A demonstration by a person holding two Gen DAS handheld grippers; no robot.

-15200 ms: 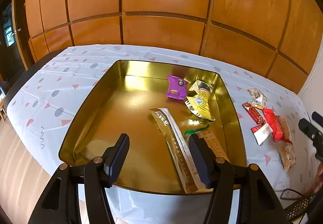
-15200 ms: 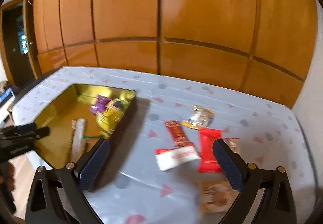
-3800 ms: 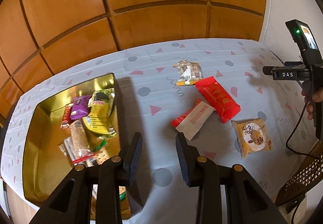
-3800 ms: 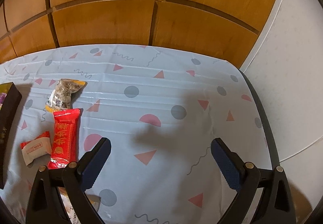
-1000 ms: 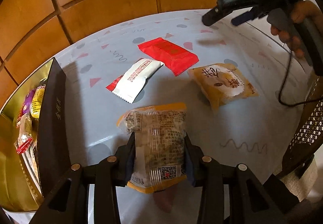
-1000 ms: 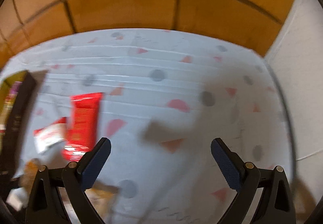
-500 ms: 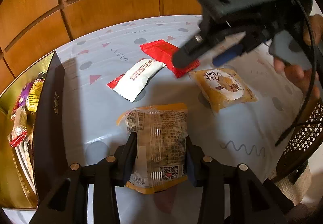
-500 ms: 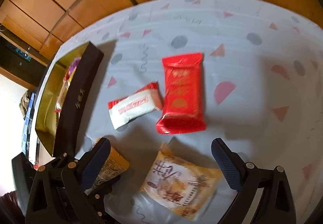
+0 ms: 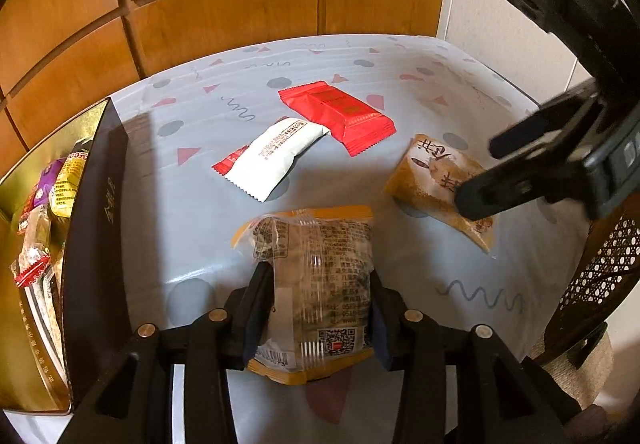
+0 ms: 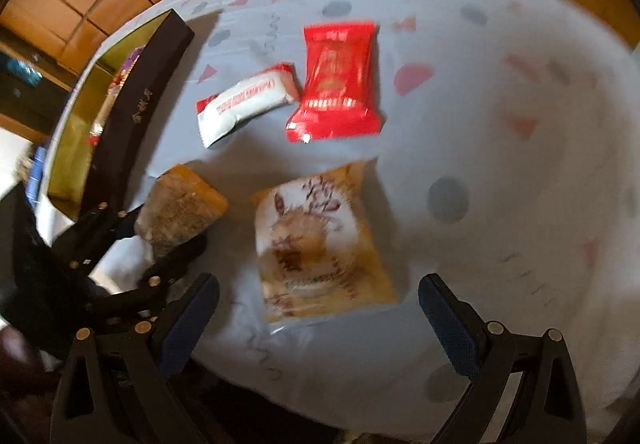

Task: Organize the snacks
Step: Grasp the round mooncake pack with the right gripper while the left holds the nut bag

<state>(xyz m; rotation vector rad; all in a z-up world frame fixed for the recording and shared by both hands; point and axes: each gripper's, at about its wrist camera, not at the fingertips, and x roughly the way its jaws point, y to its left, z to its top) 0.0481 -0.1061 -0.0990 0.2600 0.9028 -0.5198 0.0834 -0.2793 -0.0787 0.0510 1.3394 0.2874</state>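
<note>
Left gripper (image 9: pixel 320 308) jaws are opening, with a clear-and-orange wrapped snack packet (image 9: pixel 316 284) seen between them, its sides against the pads, near the table's front edge. At the left edge of the patterned tablecloth (image 9: pixel 180 211), a gold-lined dark tin box (image 9: pixel 96 228) holding several snacks is seen. Beyond the packet, a white-and-red sachet (image 9: pixel 272 155) and a red foil bar (image 9: pixel 340 115) are laid mid-table, touching. Right gripper (image 10: pixel 320 308) is held wide open and empty above a tan printed pastry packet (image 10: pixel 320 244).
</note>
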